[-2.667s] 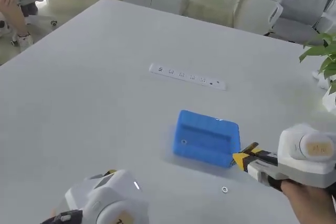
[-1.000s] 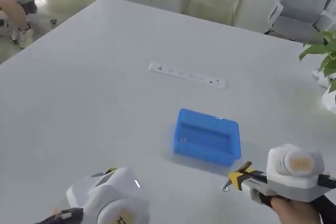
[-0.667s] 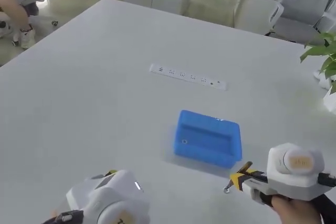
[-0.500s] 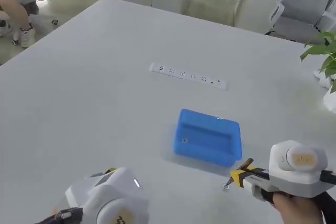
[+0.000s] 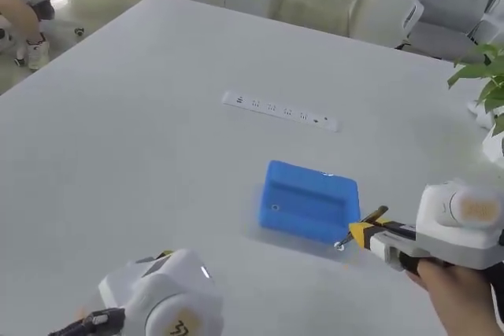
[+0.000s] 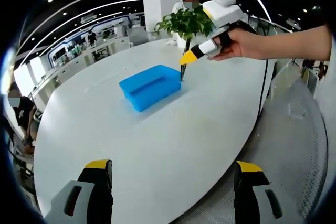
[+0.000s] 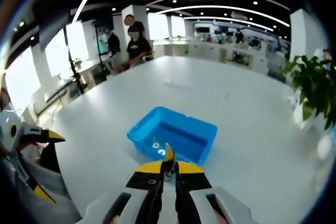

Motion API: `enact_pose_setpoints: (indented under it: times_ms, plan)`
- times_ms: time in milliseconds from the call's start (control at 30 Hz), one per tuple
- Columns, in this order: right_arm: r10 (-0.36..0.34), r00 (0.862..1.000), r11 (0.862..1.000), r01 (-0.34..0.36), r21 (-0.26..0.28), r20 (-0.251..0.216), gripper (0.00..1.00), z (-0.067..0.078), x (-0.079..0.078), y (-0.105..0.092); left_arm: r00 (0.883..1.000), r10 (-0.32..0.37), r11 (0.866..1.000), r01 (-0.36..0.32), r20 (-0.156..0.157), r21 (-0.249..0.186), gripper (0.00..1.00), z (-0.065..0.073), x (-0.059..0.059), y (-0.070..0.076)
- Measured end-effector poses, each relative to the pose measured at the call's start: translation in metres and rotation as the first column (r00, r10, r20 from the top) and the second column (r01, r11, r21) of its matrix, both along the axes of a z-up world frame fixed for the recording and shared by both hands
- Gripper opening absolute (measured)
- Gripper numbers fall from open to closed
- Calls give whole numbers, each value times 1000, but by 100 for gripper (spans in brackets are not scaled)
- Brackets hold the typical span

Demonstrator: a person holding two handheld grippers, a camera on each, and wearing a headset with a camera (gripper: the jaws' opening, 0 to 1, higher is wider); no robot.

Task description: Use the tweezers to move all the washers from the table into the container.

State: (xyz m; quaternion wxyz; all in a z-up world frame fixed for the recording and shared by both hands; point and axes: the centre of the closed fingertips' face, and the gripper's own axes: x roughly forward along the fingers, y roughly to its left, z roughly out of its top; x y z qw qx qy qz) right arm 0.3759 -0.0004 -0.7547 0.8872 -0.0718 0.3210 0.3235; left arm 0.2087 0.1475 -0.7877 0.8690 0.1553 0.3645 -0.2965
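Note:
My right gripper (image 5: 358, 234) is shut on thin tweezers (image 5: 346, 241), whose tip hangs at the near right corner of the blue container (image 5: 309, 201) with a small washer (image 5: 340, 247) pinched in it. In the right gripper view the jaws (image 7: 169, 169) clamp the tweezers (image 7: 168, 155) just before the container (image 7: 173, 135), which holds a couple of washers (image 7: 155, 144). One washer (image 5: 274, 209) lies inside at the left. My left gripper (image 5: 164, 259) stands open at the near left, far from the container (image 6: 149, 85).
A white power strip (image 5: 279, 112) lies on the white table (image 5: 142, 116) beyond the container. A potted plant (image 5: 484, 76) stands at the right edge. Office chairs and a seated person are past the far table edge.
My right gripper has lifted from the table in front of the container and moved up toward its near right corner, carrying the washer off the table. The left gripper stays put.

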Motion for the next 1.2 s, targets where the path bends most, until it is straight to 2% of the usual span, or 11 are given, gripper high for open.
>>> enact_pose_setpoints:
  times_ms: [367,600,800,833,1033,1100,1200]
  plan:
    - [-19,999,1000,18,18,49,4,14,23,4,1000,-7,1000,7,3,10,98,2,2,-1]
    - [-27,997,1000,26,10,67,4,15,35,12,1000,-11,1000,11,-1,17,98,1,1,-1]
    - [-35,998,999,36,-10,48,4,5,42,15,1000,-5,1000,5,-2,19,99,1,2,0]
    - [-36,999,999,36,-17,41,4,-1,47,13,1000,-5,1000,5,-2,21,99,1,2,0]
    - [-17,1000,997,16,-71,-4,4,-26,51,12,1000,1,1000,-1,-1,27,98,2,4,2]
    - [-13,1000,997,12,-74,-19,4,-32,54,11,1000,2,1000,-2,0,26,98,3,4,2]
    - [-17,999,997,14,-76,-41,4,-37,51,11,1000,1,1000,-1,-3,21,99,3,4,1]
